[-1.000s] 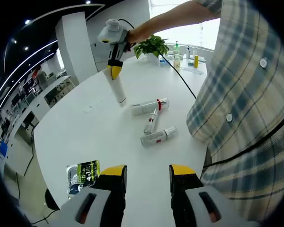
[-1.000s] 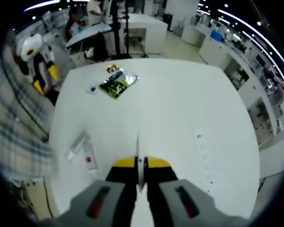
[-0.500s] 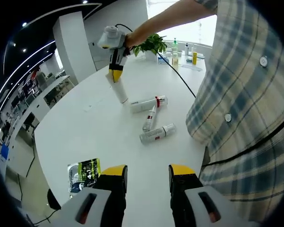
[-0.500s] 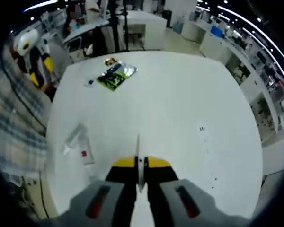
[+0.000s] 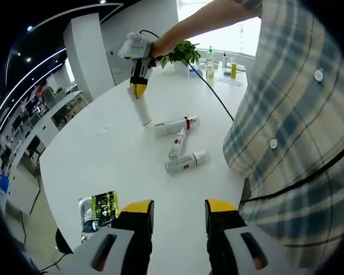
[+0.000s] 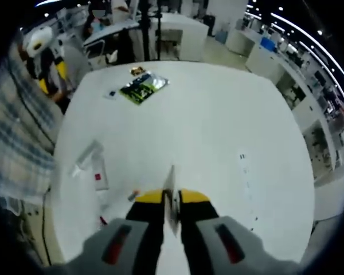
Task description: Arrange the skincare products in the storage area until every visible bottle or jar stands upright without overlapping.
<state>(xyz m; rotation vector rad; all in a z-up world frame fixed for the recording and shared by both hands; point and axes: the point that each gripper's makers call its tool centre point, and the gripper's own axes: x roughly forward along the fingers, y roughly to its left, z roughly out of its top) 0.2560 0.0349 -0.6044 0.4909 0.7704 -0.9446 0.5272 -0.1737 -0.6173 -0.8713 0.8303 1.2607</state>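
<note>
The white tube [image 5: 141,110] is clamped at its upper end between the jaws of the right tool [image 5: 137,87], hanging tilted with its lower end at or just above the white desk [image 5: 114,154]; contact cannot be confirmed. In the right gripper view the same tube [image 6: 171,197] appears edge-on as a thin white blade between the closed jaws of the right tool [image 6: 171,200]. Three white bottles lie flat on the desk just beside the tube's lower end: a red-banded bottle [image 5: 175,125], a slim bottle [image 5: 176,144] and a capped bottle [image 5: 186,162], close together near the person's plaid shirt [image 5: 298,132]. The left tool [image 5: 179,209] hovers low over the near desk edge with its jaws parted and nothing between them. A green-and-black sachet [image 5: 99,208] lies flat just beside it. A potted plant [image 5: 182,55] and several upright bottles [image 5: 209,66] stand at the far edge.
</note>
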